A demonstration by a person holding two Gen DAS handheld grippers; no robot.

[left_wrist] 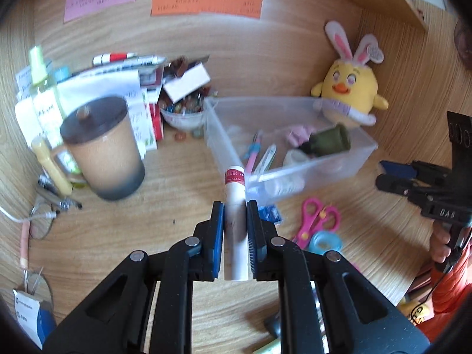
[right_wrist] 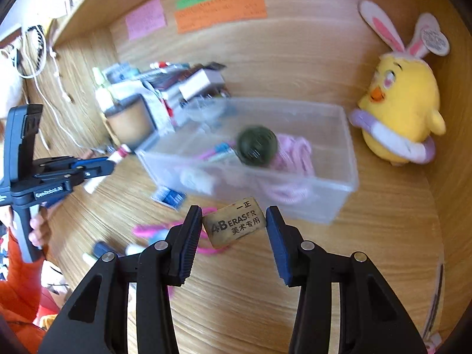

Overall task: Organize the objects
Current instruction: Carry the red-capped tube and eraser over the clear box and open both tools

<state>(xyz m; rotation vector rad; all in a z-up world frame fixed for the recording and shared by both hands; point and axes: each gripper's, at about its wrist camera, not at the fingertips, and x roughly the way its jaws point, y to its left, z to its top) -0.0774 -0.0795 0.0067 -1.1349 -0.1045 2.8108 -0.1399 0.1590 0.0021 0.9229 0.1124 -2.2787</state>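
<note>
Left claw (left_wrist: 234, 206) is clamped on a white tube (left_wrist: 235, 206) at frame centre; right claw (right_wrist: 234, 221) pinches an eraser (right_wrist: 234, 222) by its ends. Either could slip before reaching the clear bin (left_wrist: 365, 147).

Bare desk (left_wrist: 183, 174) lay open between lidded mug (left_wrist: 103, 150) on left and clear bin (left_wrist: 354, 159) on right. Pink scissors (left_wrist: 317, 221) blocked near approach to bin (top open). Plush chick (left_wrist: 351, 88) crowded far right corner.
</note>
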